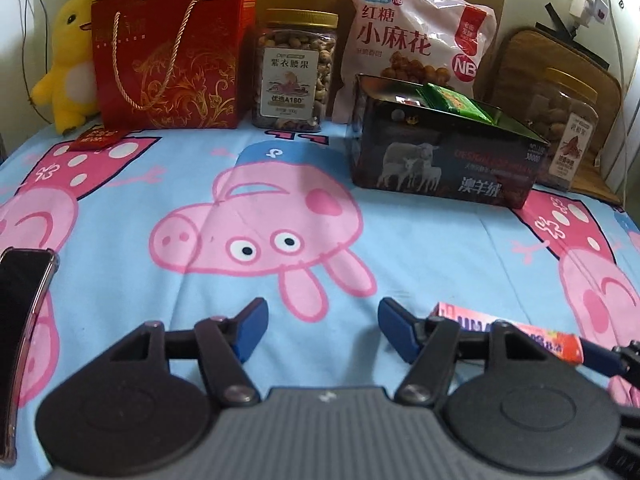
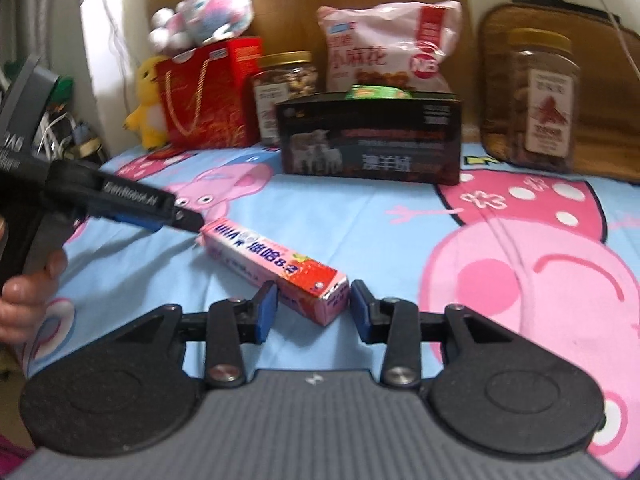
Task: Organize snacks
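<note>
The pink snack box (image 2: 276, 270) lies on the bed, its near end between the right gripper (image 2: 313, 309)'s half-open fingers, maybe not touching; it looks light and stiff, so pinch its long sides; the left gripper (image 1: 323, 330) is half-open, empty.

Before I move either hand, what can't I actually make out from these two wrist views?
- Inside the black box: both views; its walls hide everything below the green packets.
- Right jar label: too blurred, right wrist view; dim, left.
- Pink carton: left wrist view, its own gripper's linkage covers its middle.
- Right gripper: contact between fingers and carton is unclear.
- Phone: cut by the left edge.
</note>
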Demonstrator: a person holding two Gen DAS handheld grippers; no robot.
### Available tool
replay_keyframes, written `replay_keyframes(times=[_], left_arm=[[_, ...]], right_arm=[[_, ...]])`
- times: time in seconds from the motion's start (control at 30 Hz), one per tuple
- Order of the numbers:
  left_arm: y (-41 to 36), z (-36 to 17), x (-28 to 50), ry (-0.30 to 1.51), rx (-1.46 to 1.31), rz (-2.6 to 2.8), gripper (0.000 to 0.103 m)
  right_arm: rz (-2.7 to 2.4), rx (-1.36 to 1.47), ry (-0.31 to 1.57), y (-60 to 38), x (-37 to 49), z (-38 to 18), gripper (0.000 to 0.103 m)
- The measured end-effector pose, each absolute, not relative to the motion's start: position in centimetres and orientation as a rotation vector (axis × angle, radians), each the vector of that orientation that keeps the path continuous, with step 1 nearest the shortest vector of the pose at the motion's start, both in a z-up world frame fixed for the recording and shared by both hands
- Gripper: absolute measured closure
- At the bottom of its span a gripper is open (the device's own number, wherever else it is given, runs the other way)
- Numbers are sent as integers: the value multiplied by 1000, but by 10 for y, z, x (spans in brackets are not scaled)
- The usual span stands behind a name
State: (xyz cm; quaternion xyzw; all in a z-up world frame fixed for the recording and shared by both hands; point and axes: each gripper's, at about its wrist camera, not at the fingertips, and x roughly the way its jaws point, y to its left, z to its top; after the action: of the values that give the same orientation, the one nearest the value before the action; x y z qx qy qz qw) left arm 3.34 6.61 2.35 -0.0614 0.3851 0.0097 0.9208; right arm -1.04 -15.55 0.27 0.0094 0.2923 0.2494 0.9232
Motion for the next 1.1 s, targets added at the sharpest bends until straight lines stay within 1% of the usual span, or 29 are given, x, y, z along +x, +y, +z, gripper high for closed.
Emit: replay_keyframes(times=[0.07,0.43,0.53,0.57,1.1], left_arm=[[65,23,33,790,-115,25,41],[60,21,31,782,-74,39,40],[59,20,31,780,-61,40,39],[59,19,31,778,-56,41,39],[52,15,28,758,-19,59,37]], right_arm=[[507,24,595,-156,-12,3,56],[523,33,591,-158,-12,4,52],[519,35,577,-158,-14,5,42],[520,35,569,-159,-15,5,41],[543,83,543,-166,-15,6,40]])
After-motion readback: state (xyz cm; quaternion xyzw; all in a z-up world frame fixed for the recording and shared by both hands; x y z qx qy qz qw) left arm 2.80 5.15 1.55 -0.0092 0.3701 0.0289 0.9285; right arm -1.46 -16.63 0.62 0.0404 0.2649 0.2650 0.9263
